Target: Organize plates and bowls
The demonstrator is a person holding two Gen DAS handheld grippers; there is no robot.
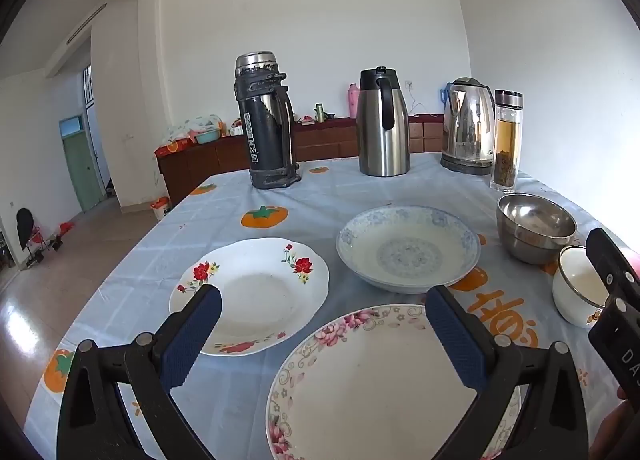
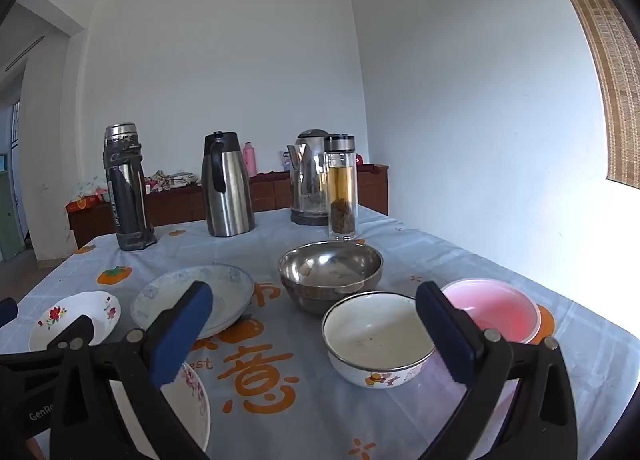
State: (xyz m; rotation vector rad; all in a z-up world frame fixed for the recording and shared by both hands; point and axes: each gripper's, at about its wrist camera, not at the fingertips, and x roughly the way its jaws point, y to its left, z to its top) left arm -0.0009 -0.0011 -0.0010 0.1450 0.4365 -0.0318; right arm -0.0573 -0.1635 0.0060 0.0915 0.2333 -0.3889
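Three plates lie on the tablecloth in the left wrist view: a red-flowered plate (image 1: 256,292), a deeper blue-patterned plate (image 1: 408,248) and a pink-flowered plate (image 1: 372,380) nearest me. My left gripper (image 1: 324,294) is open above the gap between them, holding nothing. In the right wrist view, a steel bowl (image 2: 330,264), a white enamel bowl (image 2: 376,336) and a pink bowl (image 2: 496,308) stand close together. My right gripper (image 2: 314,290) is open just short of the enamel bowl, with nothing between its fingers. The blue-patterned plate (image 2: 224,284) lies to the left.
Along the table's far side stand a black thermos (image 1: 266,120), a steel carafe (image 1: 382,124), an electric kettle (image 1: 468,128) and a glass tea bottle (image 1: 507,140). The table edge (image 1: 120,260) drops to the floor on the left. A low cabinet runs along the back wall.
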